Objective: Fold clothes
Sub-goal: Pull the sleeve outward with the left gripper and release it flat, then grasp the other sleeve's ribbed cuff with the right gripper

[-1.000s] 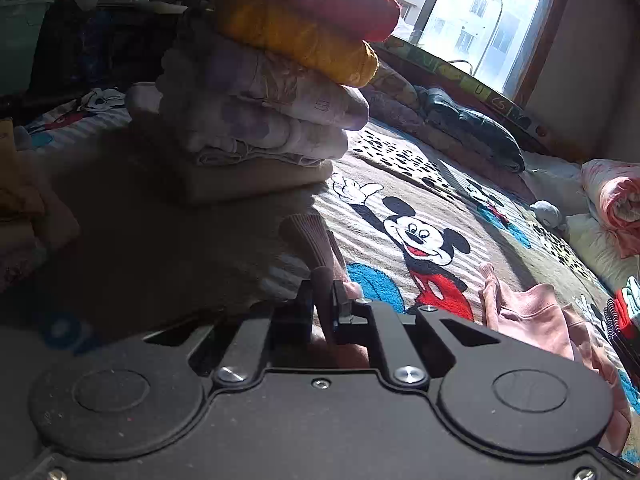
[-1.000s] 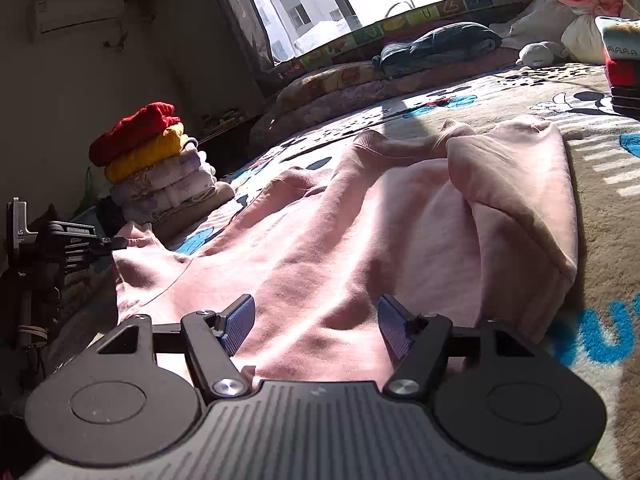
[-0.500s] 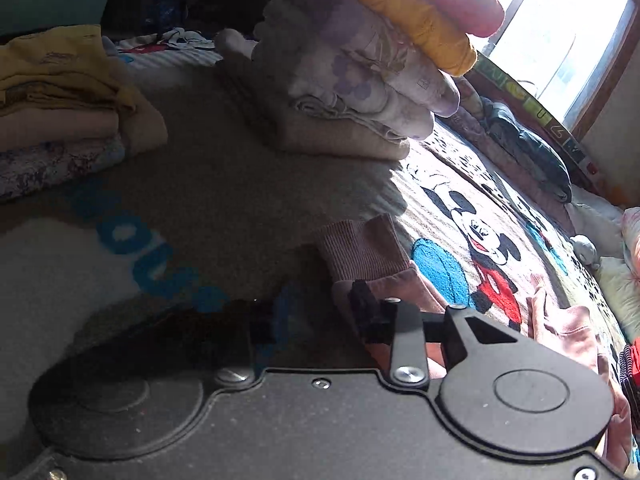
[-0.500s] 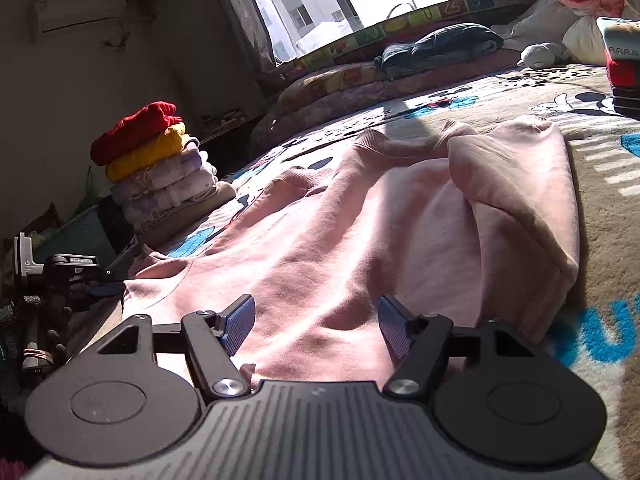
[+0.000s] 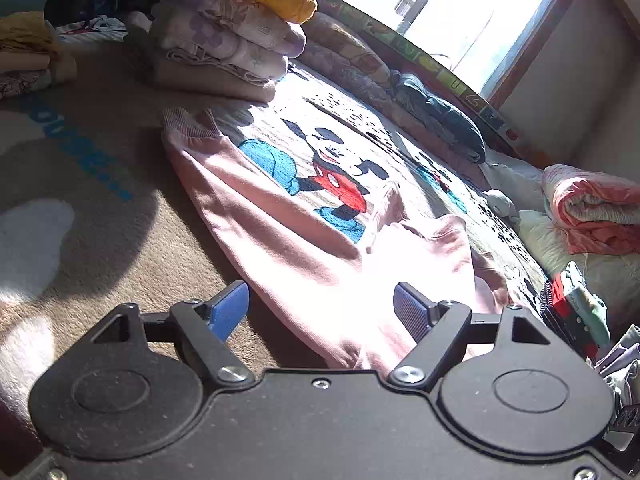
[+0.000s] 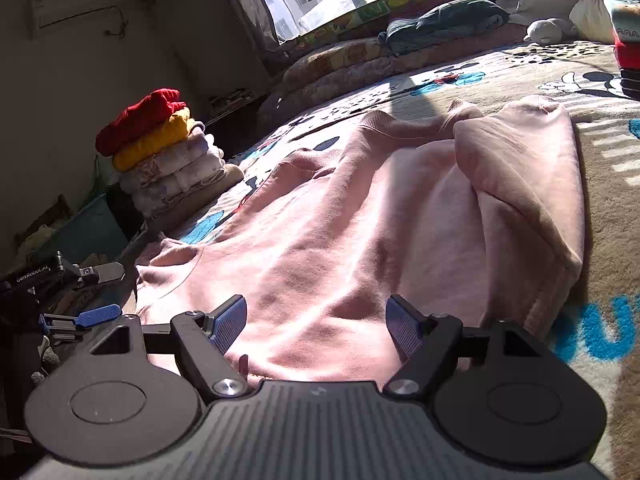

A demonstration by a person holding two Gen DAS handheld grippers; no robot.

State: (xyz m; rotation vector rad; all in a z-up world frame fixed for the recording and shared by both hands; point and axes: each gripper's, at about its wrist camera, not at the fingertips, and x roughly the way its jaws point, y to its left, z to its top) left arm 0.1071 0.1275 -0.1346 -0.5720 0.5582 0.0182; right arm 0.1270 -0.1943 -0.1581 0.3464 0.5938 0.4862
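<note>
A pink sweatshirt (image 6: 360, 220) lies spread on the Mickey Mouse blanket (image 6: 500, 64). Its right side is folded over onto the body. In the left wrist view one long sleeve (image 5: 256, 200) stretches out flat, its ribbed cuff (image 5: 188, 124) near the clothes pile. My left gripper (image 5: 320, 312) is open just above the sleeve's shoulder end, holding nothing. My right gripper (image 6: 316, 326) is open over the sweatshirt's near hem, nothing between its fingers. The left gripper (image 6: 96, 296) also shows at the left edge of the right wrist view.
A tall stack of folded clothes (image 6: 160, 152), red and yellow on top, stands on the blanket by the cuff. A second folded pile (image 5: 28, 52) sits far left. A rolled pink quilt (image 5: 592, 208), dark garment (image 5: 440, 120) and window lie beyond.
My left gripper let go of the sleeve cuff, opened and pulled back along the sleeve, which now lies laid out flat. The right gripper has stayed put, open.
</note>
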